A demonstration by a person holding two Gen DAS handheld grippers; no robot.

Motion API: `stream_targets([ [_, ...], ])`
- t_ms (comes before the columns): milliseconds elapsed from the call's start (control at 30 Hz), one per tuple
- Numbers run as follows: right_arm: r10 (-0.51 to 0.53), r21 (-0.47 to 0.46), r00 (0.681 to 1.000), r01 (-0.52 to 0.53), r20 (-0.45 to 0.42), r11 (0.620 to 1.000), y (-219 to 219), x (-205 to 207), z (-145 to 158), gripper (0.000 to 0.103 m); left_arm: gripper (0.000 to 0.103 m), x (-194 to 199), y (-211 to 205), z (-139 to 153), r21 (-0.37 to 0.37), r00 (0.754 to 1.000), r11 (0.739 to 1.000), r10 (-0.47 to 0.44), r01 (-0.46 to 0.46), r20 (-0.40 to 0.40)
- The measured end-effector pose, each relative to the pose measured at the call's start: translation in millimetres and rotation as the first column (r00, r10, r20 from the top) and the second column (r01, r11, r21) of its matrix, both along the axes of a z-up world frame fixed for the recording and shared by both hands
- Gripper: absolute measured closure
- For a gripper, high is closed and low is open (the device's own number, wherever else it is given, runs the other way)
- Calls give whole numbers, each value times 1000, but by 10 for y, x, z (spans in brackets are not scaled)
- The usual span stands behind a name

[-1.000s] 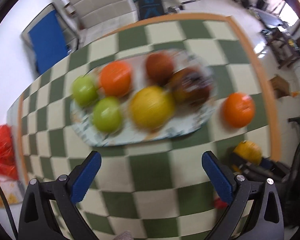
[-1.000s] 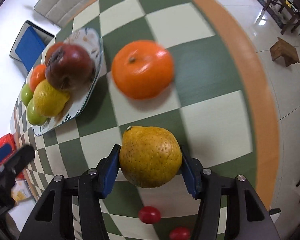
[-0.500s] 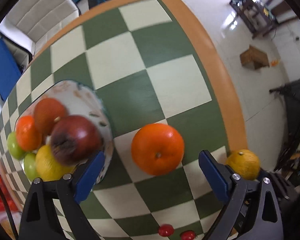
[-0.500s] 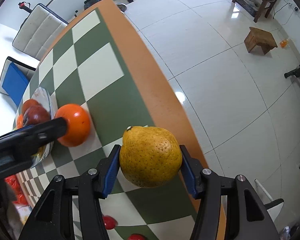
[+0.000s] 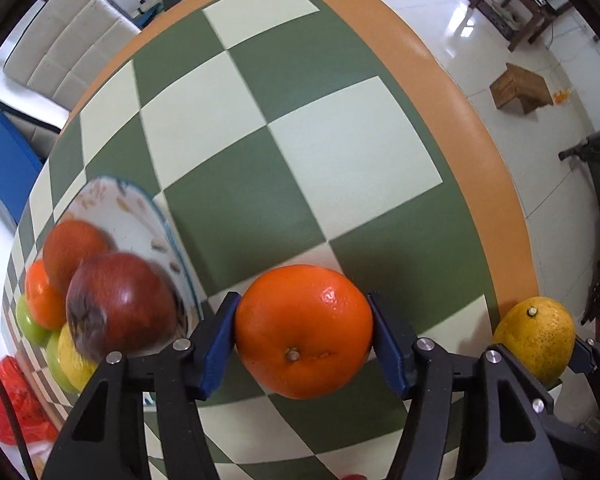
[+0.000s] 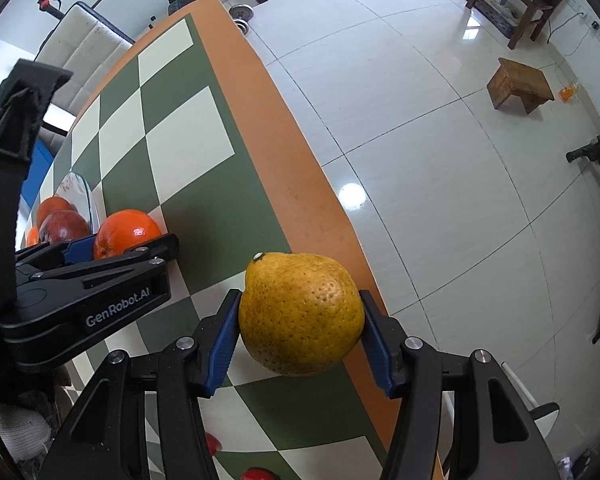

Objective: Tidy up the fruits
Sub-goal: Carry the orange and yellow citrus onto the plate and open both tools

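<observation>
My left gripper (image 5: 303, 332) is shut on a bright orange (image 5: 303, 330) on the green-and-cream checked table (image 5: 300, 152). To its left a patterned plate (image 5: 140, 216) holds a dark red apple (image 5: 116, 300), a red-brown fruit, an orange, green apples and a yellow fruit. My right gripper (image 6: 300, 320) is shut on a yellow-orange citrus (image 6: 300, 314), held above the table's orange right edge. That citrus shows at the right of the left wrist view (image 5: 538, 340). The left gripper and its orange (image 6: 126, 232) show at the left of the right wrist view.
Small red fruits (image 6: 256, 473) lie on the table near the front. A red bag (image 5: 8, 408) is at the far left. Chairs (image 5: 60, 52) stand beyond the table. A wooden stool (image 6: 518, 84) and a dark side table stand on the tiled floor at right.
My left gripper has moved in on the loose orange and closed on it. My right gripper has kept the citrus, now beside the table's right edge.
</observation>
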State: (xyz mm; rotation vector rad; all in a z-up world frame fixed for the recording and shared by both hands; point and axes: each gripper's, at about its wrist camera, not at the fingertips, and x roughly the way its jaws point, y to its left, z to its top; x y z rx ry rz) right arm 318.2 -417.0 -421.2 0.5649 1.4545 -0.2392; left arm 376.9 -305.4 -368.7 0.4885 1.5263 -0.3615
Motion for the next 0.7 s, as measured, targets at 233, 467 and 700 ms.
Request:
stream_targets([
  [233,35,16,999,-35,9,999,125,-21,76,44,44,-222,487,307,-121,995,987,97,-101,-38],
  [467,114,65,992,-117,54,991,525,16,291,44,44,-322,1288,747,-200,973,952,229,-231,-30],
  [700,178,132,973,-198,148,971,1029,368,651,44,44,-208,2251,1235,-242,922,899,385,-365,36],
])
